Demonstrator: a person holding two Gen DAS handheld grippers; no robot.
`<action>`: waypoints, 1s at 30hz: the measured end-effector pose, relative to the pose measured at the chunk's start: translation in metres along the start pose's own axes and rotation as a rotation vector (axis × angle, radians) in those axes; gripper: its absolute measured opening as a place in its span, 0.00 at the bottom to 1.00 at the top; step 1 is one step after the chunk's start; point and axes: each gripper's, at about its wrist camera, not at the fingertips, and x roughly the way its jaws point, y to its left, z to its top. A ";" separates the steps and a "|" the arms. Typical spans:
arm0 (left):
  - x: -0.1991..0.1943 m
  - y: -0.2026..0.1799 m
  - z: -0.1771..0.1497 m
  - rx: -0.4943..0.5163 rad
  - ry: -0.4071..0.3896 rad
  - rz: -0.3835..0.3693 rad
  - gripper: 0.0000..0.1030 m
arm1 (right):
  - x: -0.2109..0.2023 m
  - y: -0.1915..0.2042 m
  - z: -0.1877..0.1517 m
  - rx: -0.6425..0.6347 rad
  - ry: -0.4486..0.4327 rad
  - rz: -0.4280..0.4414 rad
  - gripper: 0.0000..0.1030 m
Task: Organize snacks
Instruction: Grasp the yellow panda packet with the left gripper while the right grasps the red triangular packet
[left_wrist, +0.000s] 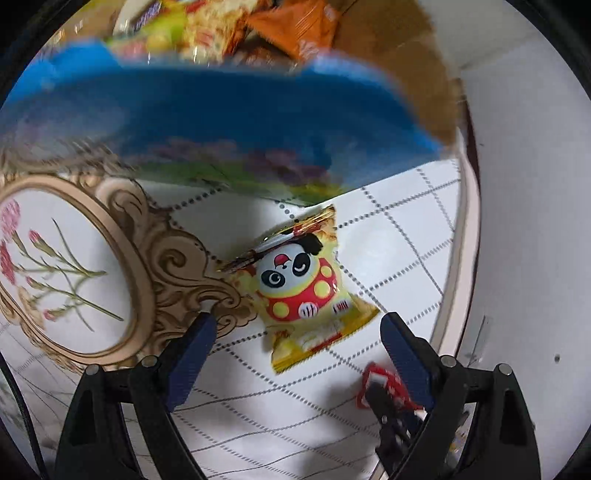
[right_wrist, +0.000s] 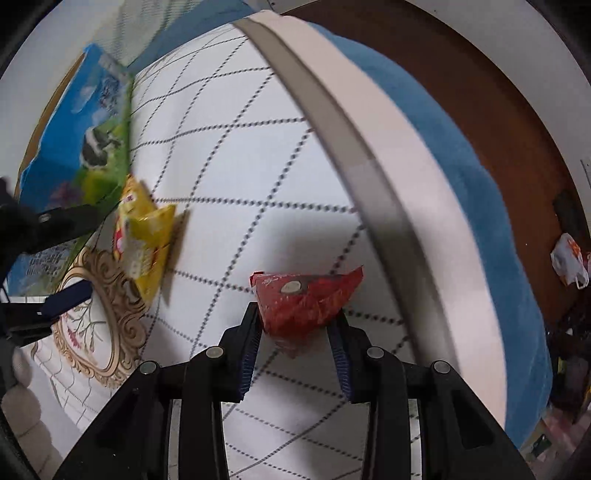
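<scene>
The red snack packet (right_wrist: 306, 306) sat clamped between the blue pads of my right gripper (right_wrist: 295, 332), its crumpled foil bulging out past the fingertips, over the white tablecloth (right_wrist: 258, 166) with its dotted diamond grid. It was near the table's pale rounded edge (right_wrist: 369, 177), beyond which a blue cloth (right_wrist: 461, 166) hung down toward a brown floor (right_wrist: 498, 92).

My left gripper (left_wrist: 299, 334) stood wide apart, its pads touching nothing. Just past its fingertips, roughly between them, lay the yellow panda packet (left_wrist: 299, 288), flat on the cloth, one corner touching the gold scrolled frame (left_wrist: 173, 266) printed around an oval of pink flowers (left_wrist: 11, 243). From the right wrist view the same yellow packet (right_wrist: 146, 240) lay well apart from the red one, just beside the left gripper's dark fingers (right_wrist: 66, 299).

Beyond the panda packet stood a blue box (left_wrist: 221, 122) with green along its lower side, blurred in my left view; the right view showed a black-and-white cow on its side (right_wrist: 96, 147). Inside its open top were more wrappers, orange (left_wrist: 295, 29) and yellowish, too smeared to read. The red packet (left_wrist: 384, 387) also showed by my left gripper's right finger, partly hidden.
</scene>
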 end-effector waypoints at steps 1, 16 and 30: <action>0.006 0.000 0.000 -0.024 0.006 0.004 0.88 | 0.000 -0.001 0.001 0.001 0.001 0.002 0.37; 0.012 0.020 -0.034 0.123 -0.003 0.151 0.88 | 0.006 0.001 0.015 -0.070 0.050 0.058 0.42; 0.039 -0.009 -0.014 0.259 -0.062 0.252 0.52 | 0.011 0.008 0.028 -0.108 0.015 0.070 0.41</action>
